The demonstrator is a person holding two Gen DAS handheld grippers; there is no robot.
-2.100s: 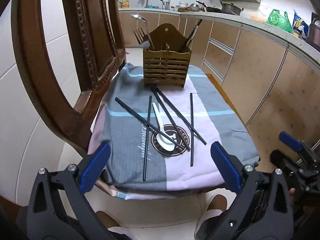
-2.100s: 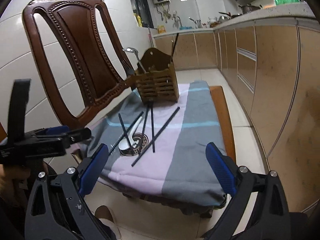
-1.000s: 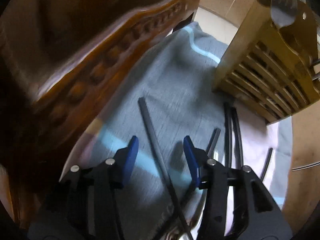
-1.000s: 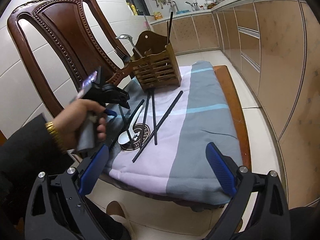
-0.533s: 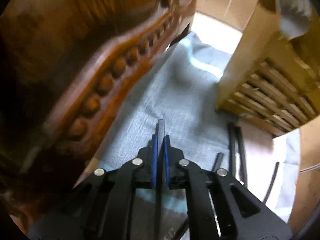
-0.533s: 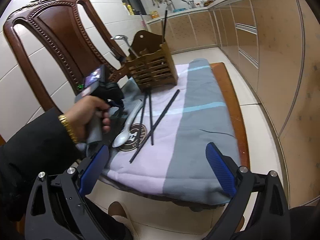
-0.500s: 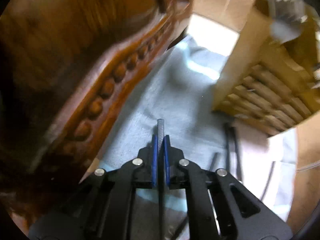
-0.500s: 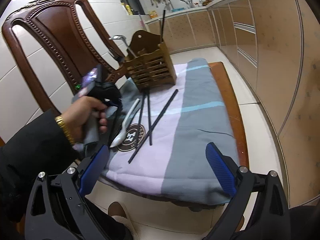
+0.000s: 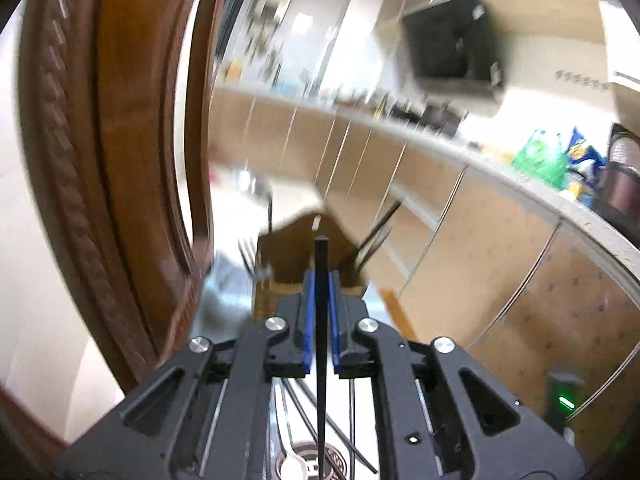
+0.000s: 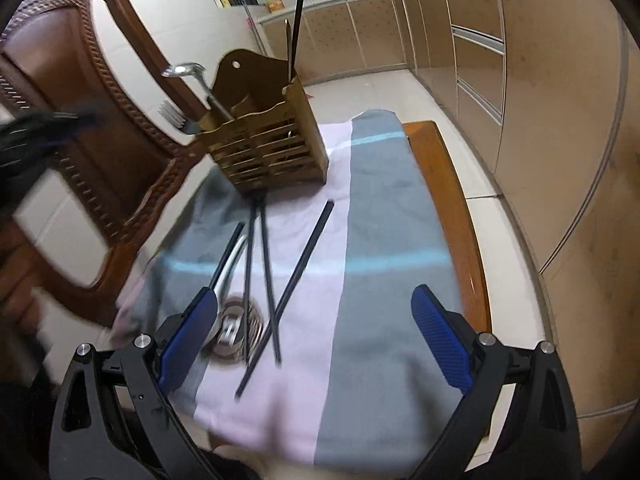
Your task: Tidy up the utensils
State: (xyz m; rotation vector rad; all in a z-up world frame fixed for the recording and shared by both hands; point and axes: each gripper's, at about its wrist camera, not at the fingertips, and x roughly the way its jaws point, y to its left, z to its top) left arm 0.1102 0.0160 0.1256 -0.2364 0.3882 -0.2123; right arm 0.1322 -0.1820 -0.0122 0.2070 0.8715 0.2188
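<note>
**Left gripper lifts one chopstick; others on the cloth**

One black chopstick (image 9: 321, 320) is clamped between the blue pads of the left gripper (image 9: 320, 292), its tip pointing up toward the wooden utensil holder (image 10: 268, 148). Its lower end runs out of frame. Loose chopsticks (image 10: 288, 292) and a white spoon (image 10: 230, 264) lie on the chair's cloth (image 10: 380, 280) before the holder. The right gripper (image 10: 316, 332) hangs over them, jaws wide, empty. Motion blur obscures the left view's background and the left gripper in the right view.

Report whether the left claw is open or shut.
Shut: the left claw has its blue pads pressed on a black chopstick, lifted in front of the wooden holder.
</note>
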